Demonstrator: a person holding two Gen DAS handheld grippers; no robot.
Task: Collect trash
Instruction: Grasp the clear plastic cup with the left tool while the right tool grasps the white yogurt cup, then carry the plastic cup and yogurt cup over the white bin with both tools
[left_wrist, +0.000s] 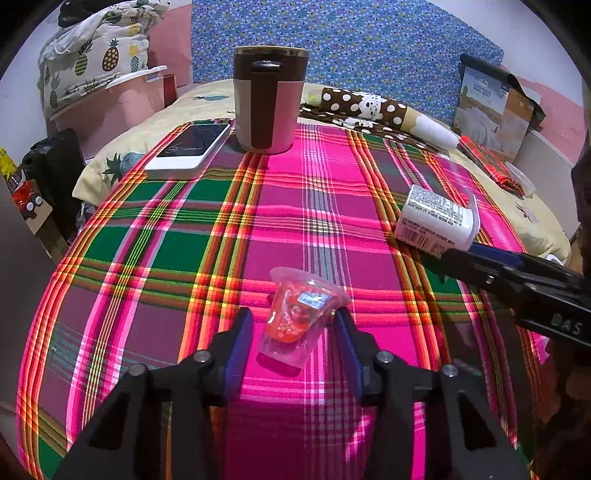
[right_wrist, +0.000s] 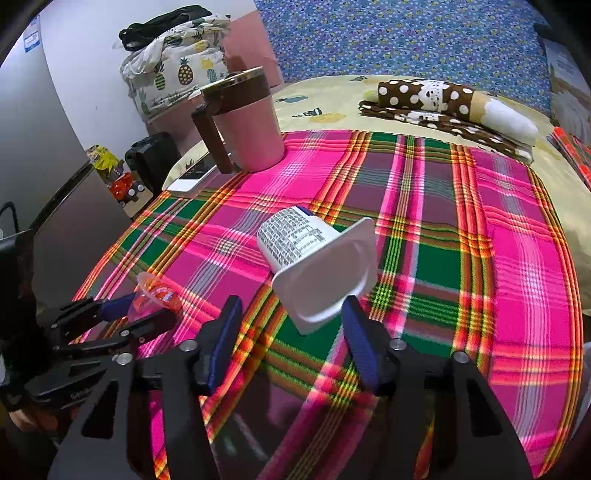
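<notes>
Two bits of trash here, both lying tipped over on the plaid cloth (left_wrist: 229, 229) spread across the bed. Clear jelly cup (left_wrist: 301, 317) with red stuff inside, sitting right between the left claw (left_wrist: 295, 325) fingers, spread wide, one pad maybe just brushing the rim, no real squeeze yet. White yogurt cup (right_wrist: 314, 266) on its side, open mouth facing the right claw (right_wrist: 291, 317), also spread, flanking the rim but not pinching, right pad looks about touching. Probably lined up this way so both get grabbed in one go. Further back: pink mug (left_wrist: 267, 99) standing upright and a phone (left_wrist: 190, 149) flat beside it, clearly not trash, so left alone. Rolled polka-dot blanket (right_wrist: 454, 103) way behind.
</notes>
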